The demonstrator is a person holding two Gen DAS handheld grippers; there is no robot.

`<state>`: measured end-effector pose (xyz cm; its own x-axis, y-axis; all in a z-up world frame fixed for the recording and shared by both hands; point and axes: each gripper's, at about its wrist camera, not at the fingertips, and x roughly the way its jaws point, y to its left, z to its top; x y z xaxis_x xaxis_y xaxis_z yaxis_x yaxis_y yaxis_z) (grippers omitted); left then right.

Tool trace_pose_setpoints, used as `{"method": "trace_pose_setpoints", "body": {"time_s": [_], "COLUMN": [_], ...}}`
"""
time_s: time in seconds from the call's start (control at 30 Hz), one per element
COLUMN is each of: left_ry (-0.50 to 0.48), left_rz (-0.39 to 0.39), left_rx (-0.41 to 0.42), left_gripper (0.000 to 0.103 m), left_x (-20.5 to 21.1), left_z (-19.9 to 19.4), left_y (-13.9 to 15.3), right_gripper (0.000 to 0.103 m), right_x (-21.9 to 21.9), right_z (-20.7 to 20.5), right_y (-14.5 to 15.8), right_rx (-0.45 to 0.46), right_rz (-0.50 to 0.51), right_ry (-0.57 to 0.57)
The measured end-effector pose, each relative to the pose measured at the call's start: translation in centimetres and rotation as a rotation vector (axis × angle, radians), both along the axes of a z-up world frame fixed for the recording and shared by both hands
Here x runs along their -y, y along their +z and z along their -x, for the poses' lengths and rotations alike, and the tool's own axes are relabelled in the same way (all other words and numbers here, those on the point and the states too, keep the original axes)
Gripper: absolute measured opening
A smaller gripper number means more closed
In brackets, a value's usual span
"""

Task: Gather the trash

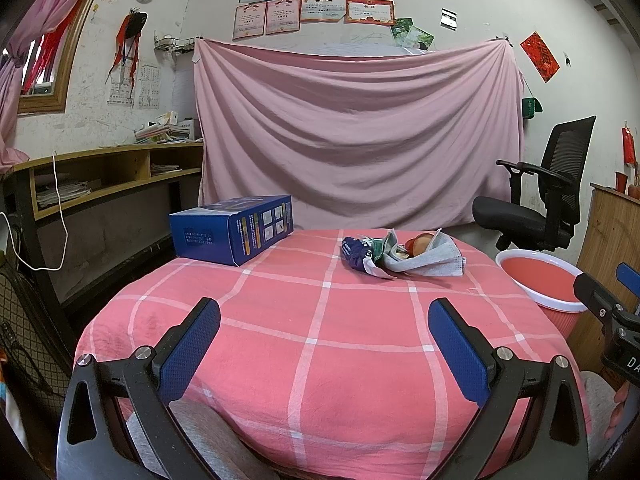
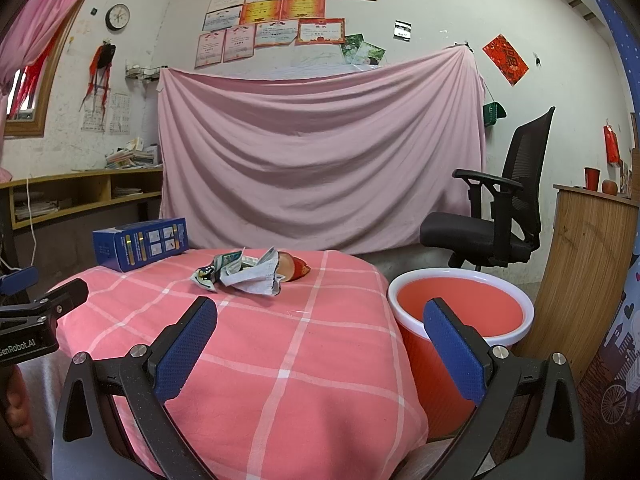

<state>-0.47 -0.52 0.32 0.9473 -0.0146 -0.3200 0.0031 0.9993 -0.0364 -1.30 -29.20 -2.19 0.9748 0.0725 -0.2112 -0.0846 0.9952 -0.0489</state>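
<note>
We see a surface under a pink cloth with a white grid check (image 1: 320, 320). On it lies a dark blue cardboard box with yellow and white printing (image 1: 232, 232). The crumpled trash pile (image 1: 400, 256) mixes grey-white tissue, a navy wrapper, green-printed paper and a red-orange piece. Beside it stands a red ribbed plastic bin with a white rim (image 2: 460, 316). Both grippers carry blue dimpled pads (image 1: 192, 344) on black frames. A pale pink sheet (image 1: 356, 128) hangs behind.

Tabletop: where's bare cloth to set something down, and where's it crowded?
Free: the near half of the checked tablecloth, from both open grippers up to the trash pile. Also the strip between the blue box and the pile. Crowded: far edge, box at far left, pile at far right, nearest the red bin.
</note>
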Motion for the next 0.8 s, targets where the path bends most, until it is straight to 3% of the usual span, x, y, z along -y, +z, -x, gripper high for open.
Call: {"method": "trace_pose_setpoints", "body": {"time_s": [0.8], "left_ry": [-0.002], "left_rz": [-0.002], "left_rx": [0.001], "left_gripper": [0.102], "left_x": [-0.02], "left_z": [0.08], "left_y": [-0.07], "right_gripper": [0.103], "right_x": [-0.13], "right_z": [0.12], "right_y": [0.04], "right_rx": [-0.012], "right_rz": [-0.015], "right_ry": [0.0]}}
